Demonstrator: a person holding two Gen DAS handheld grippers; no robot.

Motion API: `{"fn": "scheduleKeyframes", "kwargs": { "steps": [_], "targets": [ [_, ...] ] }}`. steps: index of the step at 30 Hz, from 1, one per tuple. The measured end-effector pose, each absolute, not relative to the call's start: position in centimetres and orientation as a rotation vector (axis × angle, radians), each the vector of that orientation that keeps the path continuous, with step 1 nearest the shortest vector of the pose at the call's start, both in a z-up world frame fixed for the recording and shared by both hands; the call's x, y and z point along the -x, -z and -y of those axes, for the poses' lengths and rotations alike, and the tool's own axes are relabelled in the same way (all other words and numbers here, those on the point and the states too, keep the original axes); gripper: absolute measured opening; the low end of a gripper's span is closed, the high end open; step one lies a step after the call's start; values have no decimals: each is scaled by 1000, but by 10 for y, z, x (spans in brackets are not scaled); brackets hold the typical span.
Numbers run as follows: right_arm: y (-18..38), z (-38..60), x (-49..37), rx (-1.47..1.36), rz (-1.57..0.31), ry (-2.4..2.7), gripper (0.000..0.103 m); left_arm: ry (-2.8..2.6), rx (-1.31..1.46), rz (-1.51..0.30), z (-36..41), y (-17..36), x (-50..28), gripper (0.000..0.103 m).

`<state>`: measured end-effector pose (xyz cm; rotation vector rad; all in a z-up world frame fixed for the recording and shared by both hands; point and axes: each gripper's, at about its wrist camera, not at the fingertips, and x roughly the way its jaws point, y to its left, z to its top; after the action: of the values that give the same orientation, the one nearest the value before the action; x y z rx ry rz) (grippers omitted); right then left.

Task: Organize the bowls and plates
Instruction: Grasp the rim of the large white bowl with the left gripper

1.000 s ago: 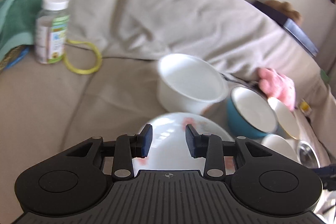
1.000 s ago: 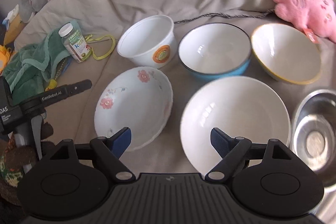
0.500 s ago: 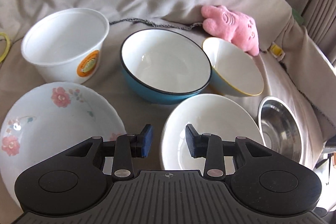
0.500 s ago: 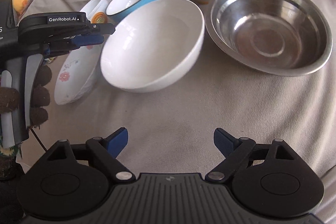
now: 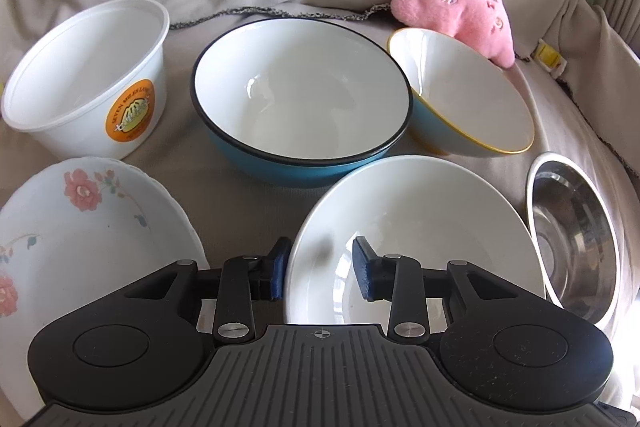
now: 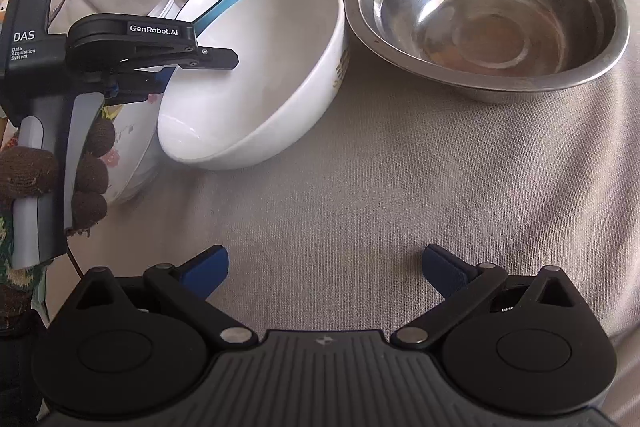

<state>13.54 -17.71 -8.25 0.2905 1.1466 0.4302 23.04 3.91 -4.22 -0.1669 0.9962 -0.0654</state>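
Note:
A plain white bowl sits on the beige cloth in front of my left gripper. The gripper is open and straddles the bowl's near left rim, one finger outside and one inside. The bowl and left gripper also show in the right wrist view. Around it stand a floral plate, a white plastic tub, a blue bowl, a yellow-rimmed bowl and a steel bowl. My right gripper is open and empty over bare cloth, nearer than the bowls.
A pink plush toy lies behind the yellow-rimmed bowl, against the raised folds of the beige cloth. A grey cord runs along the cloth behind the bowls.
My left gripper has moved forward and down onto the white bowl's rim. My right gripper has come lower and closer to the cloth, with the steel bowl now larger in view.

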Motion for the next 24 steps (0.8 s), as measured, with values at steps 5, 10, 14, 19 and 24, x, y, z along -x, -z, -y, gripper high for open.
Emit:
{"fn": "scheduleKeyframes", "kwargs": {
  "steps": [5, 10, 14, 19, 24],
  "targets": [
    [78, 167, -129, -168, -1118, -465, 103, 79, 130, -1003, -35, 40, -225, 37],
    [63, 182, -121, -266, -980, -475, 74, 103, 152, -1041, -38, 35, -200, 36],
    [48, 193, -125, -340, -896, -440, 72, 112, 147, -1061, -38, 37, -179, 32],
    [42, 188, -142, -348, -860, -375, 54, 90, 157, -991, -42, 37, -188, 31],
    [51, 183, -159, -352, -890, -313, 44, 65, 107, -987, -30, 39, -215, 31]
  ]
}}
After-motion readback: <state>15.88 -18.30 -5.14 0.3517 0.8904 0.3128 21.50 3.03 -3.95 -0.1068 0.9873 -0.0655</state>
